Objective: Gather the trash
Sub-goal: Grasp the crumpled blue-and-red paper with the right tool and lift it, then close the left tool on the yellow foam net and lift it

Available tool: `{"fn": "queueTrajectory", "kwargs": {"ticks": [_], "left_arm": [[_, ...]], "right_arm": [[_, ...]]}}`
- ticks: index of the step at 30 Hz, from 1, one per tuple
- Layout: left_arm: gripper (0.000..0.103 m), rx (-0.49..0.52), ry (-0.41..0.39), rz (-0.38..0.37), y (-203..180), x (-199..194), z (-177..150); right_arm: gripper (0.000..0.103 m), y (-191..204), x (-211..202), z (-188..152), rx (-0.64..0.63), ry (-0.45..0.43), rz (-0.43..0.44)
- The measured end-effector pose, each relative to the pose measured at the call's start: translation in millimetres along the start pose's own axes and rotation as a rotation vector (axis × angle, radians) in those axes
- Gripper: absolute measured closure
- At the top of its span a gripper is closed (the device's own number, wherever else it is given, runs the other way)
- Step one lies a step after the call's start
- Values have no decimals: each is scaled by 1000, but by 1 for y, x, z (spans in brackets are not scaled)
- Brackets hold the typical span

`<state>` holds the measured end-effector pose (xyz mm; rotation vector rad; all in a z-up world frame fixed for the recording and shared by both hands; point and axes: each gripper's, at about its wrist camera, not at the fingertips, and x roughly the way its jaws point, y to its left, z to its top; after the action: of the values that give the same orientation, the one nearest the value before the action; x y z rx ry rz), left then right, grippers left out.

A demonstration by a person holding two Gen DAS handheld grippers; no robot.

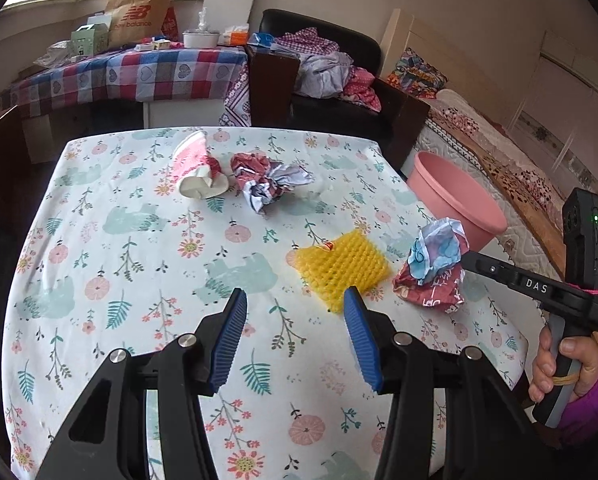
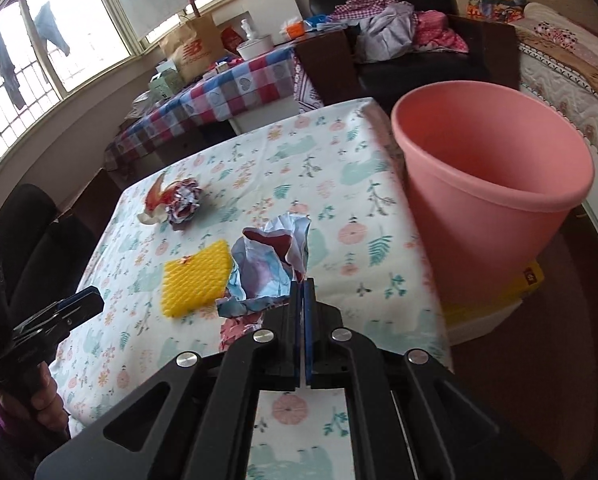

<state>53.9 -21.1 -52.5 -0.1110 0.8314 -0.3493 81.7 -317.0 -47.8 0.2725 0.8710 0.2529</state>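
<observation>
Your left gripper (image 1: 295,304) hangs released above the floral tablecloth (image 1: 139,240), the yellow foam net (image 1: 341,266) just ahead. Your right gripper (image 2: 303,286) is clenched on the crumpled blue-and-red paper wrapper (image 2: 271,268), beside the pink plastic bin (image 2: 495,184).

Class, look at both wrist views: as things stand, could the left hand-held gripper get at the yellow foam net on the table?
Probably yes. The left hand-held gripper is open and the yellow foam net lies flat just ahead, slightly right, nothing between them. The crumpled wrapper beside it is clamped by the right hand-held gripper, off the path.
</observation>
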Motion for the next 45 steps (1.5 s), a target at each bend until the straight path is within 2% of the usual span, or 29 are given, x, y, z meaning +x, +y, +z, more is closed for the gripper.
{"fn": "queueTrajectory", "kwargs": {"ticks": [4, 7, 9, 10, 11, 13, 19, 22, 26, 27, 32, 35, 40, 42, 45], "left_arm": [[54, 100, 47, -23, -18, 21, 6], [54, 134, 106, -61, -28, 39, 13], [54, 157, 111, -57, -34, 46, 15], [54, 171, 113, -53, -37, 50, 16], [54, 184, 120, -48, -40, 56, 18], [54, 195, 136, -29, -43, 65, 19], [59, 238, 179, 12, -51, 85, 14], [72, 230, 180, 25, -49, 85, 14], [93, 190, 160, 16, -40, 80, 15], [95, 179, 147, 22, -38, 77, 14], [96, 129, 108, -1, -31, 57, 11], [96, 99, 89, -12, -25, 46, 11], [96, 73, 60, -9, -20, 34, 9], [96, 59, 57, -13, -18, 31, 8], [96, 56, 58, -16, -18, 29, 6]], "right_arm": [[101, -7, 5, 3, 8, 16, -4], [101, -9, 9, 5, 16, 33, -14], [98, -13, 10, 5, 28, 40, -14], [91, -15, 9, 5, 33, 39, -10], [79, -17, 7, 5, 39, 36, -5], [67, -22, 2, 7, 49, 21, 4], [66, -20, -14, 6, 49, 12, 32], [66, -10, -12, -4, 38, 43, 75], [64, 6, -3, -15, 0, 85, 92], [63, 11, 0, -16, -13, 96, 90], [63, 31, -1, -14, -110, 94, 54], [63, 51, -5, -7, -265, 77, 18], [62, 62, 12, -9, -456, 156, -33], [62, 59, 19, -13, -487, 171, -73], [63, 53, 21, -17, -491, 164, -73]]}}
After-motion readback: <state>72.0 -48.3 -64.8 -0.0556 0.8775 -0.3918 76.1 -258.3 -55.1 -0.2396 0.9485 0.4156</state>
